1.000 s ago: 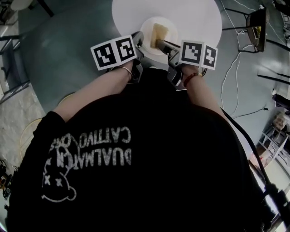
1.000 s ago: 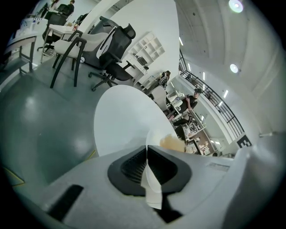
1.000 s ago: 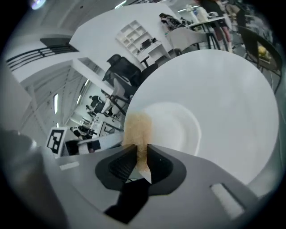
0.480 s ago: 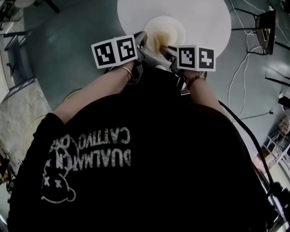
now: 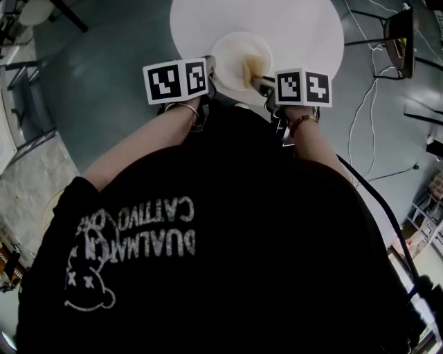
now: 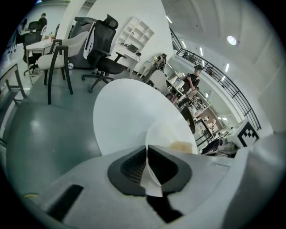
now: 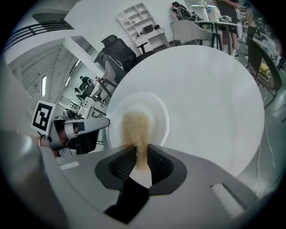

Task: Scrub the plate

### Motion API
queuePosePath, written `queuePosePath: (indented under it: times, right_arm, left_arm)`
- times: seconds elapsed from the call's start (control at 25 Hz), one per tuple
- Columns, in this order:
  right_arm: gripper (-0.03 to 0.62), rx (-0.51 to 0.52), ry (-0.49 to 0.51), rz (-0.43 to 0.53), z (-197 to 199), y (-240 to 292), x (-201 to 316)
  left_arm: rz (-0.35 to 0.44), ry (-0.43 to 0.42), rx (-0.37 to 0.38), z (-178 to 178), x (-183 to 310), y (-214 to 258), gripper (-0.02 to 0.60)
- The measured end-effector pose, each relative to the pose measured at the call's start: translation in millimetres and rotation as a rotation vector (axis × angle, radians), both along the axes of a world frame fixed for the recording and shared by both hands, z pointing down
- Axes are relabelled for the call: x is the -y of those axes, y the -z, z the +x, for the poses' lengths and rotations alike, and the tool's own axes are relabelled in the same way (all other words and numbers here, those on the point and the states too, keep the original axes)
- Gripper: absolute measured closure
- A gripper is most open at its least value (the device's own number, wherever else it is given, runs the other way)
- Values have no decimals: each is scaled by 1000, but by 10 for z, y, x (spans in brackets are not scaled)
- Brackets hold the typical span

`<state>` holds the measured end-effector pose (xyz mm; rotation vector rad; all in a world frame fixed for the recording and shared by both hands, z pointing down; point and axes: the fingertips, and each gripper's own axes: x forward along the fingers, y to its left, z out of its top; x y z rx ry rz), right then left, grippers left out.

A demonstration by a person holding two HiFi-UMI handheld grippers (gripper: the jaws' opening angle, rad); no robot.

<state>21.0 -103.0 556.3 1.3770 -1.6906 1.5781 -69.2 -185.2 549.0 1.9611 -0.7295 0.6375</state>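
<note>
A white plate lies on the round white table. My left gripper has the plate's near rim between its pads, and the jaws are opening slightly. In the left gripper view the rim runs straight through the jaws. My right gripper is shut on a tan scrubbing sponge, which rests on the plate's face. The sponge lies on the plate's near right part. The left gripper shows at the plate's left side in the right gripper view.
The table stands on a grey floor. Black office chairs and a white chair stand beyond it. Cables trail over the floor at the right, near a dark stand. People are far off.
The sponge has slid from the plate's middle towards its near right part. Both grippers stay at the plate's near edge, and the left one keeps the rim.
</note>
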Motion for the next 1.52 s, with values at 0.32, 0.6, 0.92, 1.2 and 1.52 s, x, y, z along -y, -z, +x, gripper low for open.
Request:
queuePosePath:
  times: [0.32,0.6,0.92,1.2,1.52]
  right_arm:
    - [492,-64,25,-2,127,-11,-12]
    - [491,-101,39,6,140,3,4]
    - [491,-89,23,8,145,11,26]
    - [493,-103,23,-11,351,57,110]
    - [501,-111,5,-26,503,70,155]
  left_arm:
    - [10,-56,87,-111,20,-88,561]
    - [3,-64,95,-129,11,-112,561]
    - [-1,-77,95,-147,21,-146,561]
    - [-18,-79,105,6,96,-141,561]
    - [-31,-82,107,44,124,-156,561]
